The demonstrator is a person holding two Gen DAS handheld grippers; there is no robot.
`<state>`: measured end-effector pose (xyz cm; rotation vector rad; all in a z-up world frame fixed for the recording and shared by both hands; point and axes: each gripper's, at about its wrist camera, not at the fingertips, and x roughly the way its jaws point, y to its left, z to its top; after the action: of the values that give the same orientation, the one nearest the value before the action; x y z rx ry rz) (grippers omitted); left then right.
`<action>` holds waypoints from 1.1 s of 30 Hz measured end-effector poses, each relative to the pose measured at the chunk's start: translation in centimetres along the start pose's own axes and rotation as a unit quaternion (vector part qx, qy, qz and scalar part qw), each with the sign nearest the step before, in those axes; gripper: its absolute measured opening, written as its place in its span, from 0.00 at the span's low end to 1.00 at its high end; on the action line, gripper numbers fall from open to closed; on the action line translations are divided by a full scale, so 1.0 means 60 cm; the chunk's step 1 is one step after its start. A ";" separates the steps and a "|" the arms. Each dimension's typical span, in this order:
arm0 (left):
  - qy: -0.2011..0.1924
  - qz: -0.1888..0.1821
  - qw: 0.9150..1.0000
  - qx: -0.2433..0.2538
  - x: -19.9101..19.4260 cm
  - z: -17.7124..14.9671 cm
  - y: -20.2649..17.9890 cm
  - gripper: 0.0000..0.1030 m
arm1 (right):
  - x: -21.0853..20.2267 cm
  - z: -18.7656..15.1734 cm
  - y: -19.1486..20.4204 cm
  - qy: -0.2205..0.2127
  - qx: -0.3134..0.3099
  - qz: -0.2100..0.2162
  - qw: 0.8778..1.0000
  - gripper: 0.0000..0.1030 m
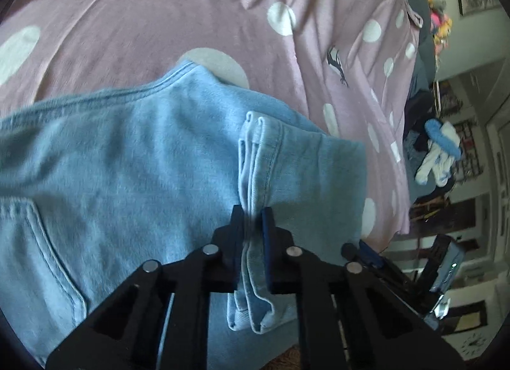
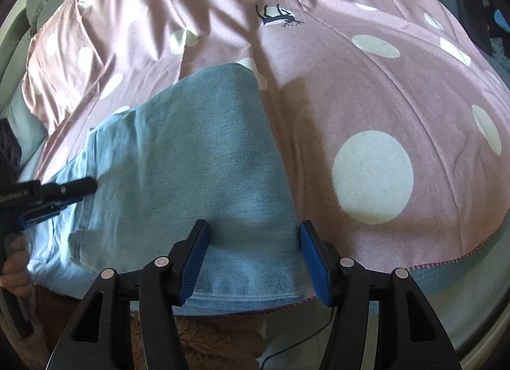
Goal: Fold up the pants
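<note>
Light jeans [image 2: 191, 163] lie already doubled over on pink dotted bedspread [image 2: 398, 89], near its front edge. Left gripper [image 1: 253, 210] clenched on stacked leg hems [image 1: 255, 153], prob. to carry them over the seat w/ pocket [image 1: 44, 242] for next fold. Right gripper [image 2: 253, 233] released, jaws wide, straddling the folded edge w/o pinching; looks ready to steady or grab it.

1. Left gripper [image 1: 253, 210]: matte black linkage arms, round silver pivot pins, dark blue pads.
2. Right gripper [image 2: 254, 233]: the same black frame, ribbed blue pads [image 2: 193, 261].
3. Bare hand [image 2: 14, 269] skin shows.
</note>
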<state>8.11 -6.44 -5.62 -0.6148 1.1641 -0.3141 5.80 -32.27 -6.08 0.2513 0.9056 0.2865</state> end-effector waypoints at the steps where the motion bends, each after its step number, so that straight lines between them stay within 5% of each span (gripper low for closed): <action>1: -0.005 0.000 1.000 0.005 -0.006 -0.002 -0.004 0.05 | 0.000 0.000 0.000 0.000 0.001 0.001 1.000 0.58; 5: -0.027 -0.019 0.999 0.028 -0.040 -0.013 -0.040 0.05 | -0.003 -0.001 0.001 -0.001 0.001 -0.001 1.000 0.58; 10: -0.065 0.006 0.997 0.032 -0.081 -0.021 -0.048 0.05 | -0.018 -0.002 0.009 -0.006 -0.003 0.012 1.000 0.58; 13: -0.053 0.007 0.998 0.027 -0.080 -0.018 -0.032 0.05 | -0.031 -0.001 0.022 -0.016 -0.019 0.018 1.000 0.58; 18: -0.034 0.062 0.997 0.025 -0.042 -0.025 -0.014 0.06 | -0.029 0.017 0.029 -0.029 -0.028 -0.002 0.999 0.57; 22: -0.025 0.080 0.996 0.026 -0.023 -0.022 -0.004 0.09 | -0.021 0.055 0.032 -0.043 -0.033 -0.008 0.998 0.24; 25: -0.023 0.087 0.995 0.035 -0.017 -0.020 -0.002 0.12 | -0.009 0.098 0.039 -0.056 -0.038 0.009 0.998 0.21; 29: -0.026 0.091 0.995 0.044 -0.015 -0.020 -0.002 0.12 | 0.036 0.131 0.044 -0.023 -0.027 0.004 0.999 0.21; 33: -0.028 0.099 0.993 0.055 -0.014 -0.022 -0.007 0.13 | 0.053 0.106 0.043 -0.011 -0.035 -0.001 0.999 0.21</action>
<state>6.58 -6.69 -5.07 -0.4064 1.1354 -0.1894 12.38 -29.35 -3.77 0.1882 0.8731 0.3132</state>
